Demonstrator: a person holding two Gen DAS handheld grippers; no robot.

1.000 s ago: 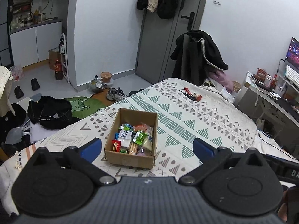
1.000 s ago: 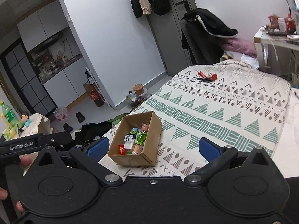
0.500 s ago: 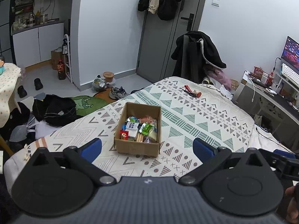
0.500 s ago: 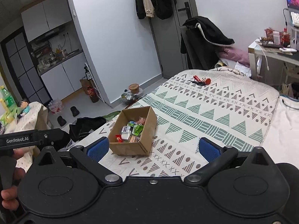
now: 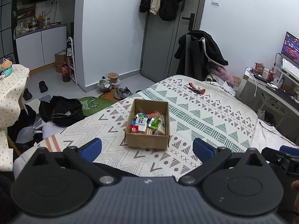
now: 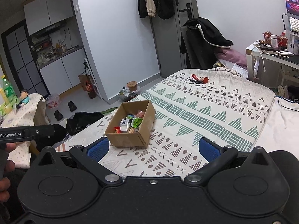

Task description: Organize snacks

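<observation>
Bedspread (image 5: 205, 115) bears one cardboard box (image 5: 147, 140) of snacks (image 5: 147, 124); both claws gape.

A: Surface?
B: Bed (image 5: 205, 115), cover printed with triangles, dots, zigzags; teal bands in the middle, brown marks toward the near edge. Plain white sheet (image 6: 280, 123) shows on the right side.
A: What's on it?
B: Open cardboard box (image 5: 147, 141) near the near-left part, upright, flaps gone or folded, can't tell. Snacks (image 5: 147, 123) piled inside, mixed wrappers: green, red, white, blue.
A: Anything else?
B: Small red and black items (image 6: 199, 80) at the far end, well apart from the box; too small to name. Thin dark cable (image 6: 287, 105) lies on the white sheet at the right.
</observation>
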